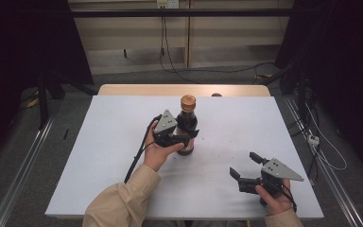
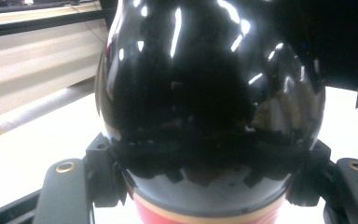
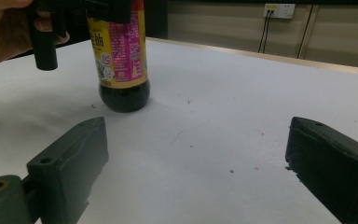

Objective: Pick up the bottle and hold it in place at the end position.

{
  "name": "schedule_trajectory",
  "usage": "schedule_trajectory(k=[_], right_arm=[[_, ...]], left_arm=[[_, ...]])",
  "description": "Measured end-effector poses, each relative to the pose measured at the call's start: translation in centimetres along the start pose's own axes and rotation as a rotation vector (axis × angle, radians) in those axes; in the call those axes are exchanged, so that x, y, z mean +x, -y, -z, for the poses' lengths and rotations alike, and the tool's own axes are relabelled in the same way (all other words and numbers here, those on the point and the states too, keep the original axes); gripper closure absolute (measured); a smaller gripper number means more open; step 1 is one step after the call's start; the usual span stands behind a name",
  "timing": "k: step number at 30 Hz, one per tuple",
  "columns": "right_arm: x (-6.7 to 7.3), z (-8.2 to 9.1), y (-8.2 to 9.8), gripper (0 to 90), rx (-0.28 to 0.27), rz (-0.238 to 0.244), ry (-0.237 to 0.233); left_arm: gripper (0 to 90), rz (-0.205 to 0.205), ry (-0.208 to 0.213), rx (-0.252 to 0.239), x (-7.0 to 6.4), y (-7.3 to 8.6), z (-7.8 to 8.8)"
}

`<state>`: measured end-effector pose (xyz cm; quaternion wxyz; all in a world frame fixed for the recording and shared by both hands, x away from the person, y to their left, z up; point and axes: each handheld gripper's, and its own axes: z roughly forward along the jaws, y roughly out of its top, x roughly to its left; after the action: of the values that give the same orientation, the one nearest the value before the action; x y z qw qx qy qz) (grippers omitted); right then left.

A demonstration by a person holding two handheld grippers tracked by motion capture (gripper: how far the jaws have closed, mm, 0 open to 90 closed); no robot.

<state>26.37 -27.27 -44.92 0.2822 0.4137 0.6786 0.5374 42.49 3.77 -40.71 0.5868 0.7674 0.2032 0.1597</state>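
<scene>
Bottle [image 1: 187,124] of dark sauce stands upright on the white table [image 1: 99,156], a little beyond the table's middle, and everything else is placed from it. Its cap [image 1: 187,100] is orange-brown and screwed on; its body is glossy black glass with a pink and yellow label [image 3: 120,46] lower down, and its round base rests flat on the tabletop.

Left gripper [image 1: 182,138] comes at the bottle from the near left side, held in the person's left hand [image 1: 158,152], whose beige sleeve [image 1: 118,201] runs back toward the near edge. Its two black jaws are clamped on the bottle's bulging shoulder, one on each flank just above the label, and in the left gripper view the pads press against the glass on both sides. The grey three-cornered plate [image 1: 165,122] on top of this gripper sits just left of the bottle's neck.

Right gripper [image 1: 245,165] lies well apart from the bottle, nearer the person and to the bottle's right, held low over the table in the right hand [image 1: 275,198]. Its jaws stand wide apart with bare tabletop between them, and they point back toward the bottle
</scene>
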Motion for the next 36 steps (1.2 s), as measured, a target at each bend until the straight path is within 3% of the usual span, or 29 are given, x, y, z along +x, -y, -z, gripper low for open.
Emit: schedule_trajectory(k=[8,9,13,26,36], right_arm=[[0.0,0.0,-0.1,5.5,-0.002,0.001,-0.003],[0.0,0.0,0.0,5.5,-0.002,0.001,-0.003],[0.0,0.0,0.0,5.5,-0.003,0.001,-0.003],[-0.1,0.0,-0.1,5.5,-0.009,-0.007,-0.001],[-0.2,0.1,-0.1,5.5,-0.008,-0.003,-0.001]], left_arm=[[30.2,0.017,-0.027,-0.008,1.1,-0.3,-0.3],[30.2,0.002,-0.028,0.000,1.4,-0.4,-0.3],[30.2,0.006,-0.030,0.000,1.7,-0.6,-0.5],[30.2,0.004,-0.053,0.010,2.4,-0.4,-1.6],[30.2,0.000,-0.045,0.014,2.7,-0.5,-2.0]])
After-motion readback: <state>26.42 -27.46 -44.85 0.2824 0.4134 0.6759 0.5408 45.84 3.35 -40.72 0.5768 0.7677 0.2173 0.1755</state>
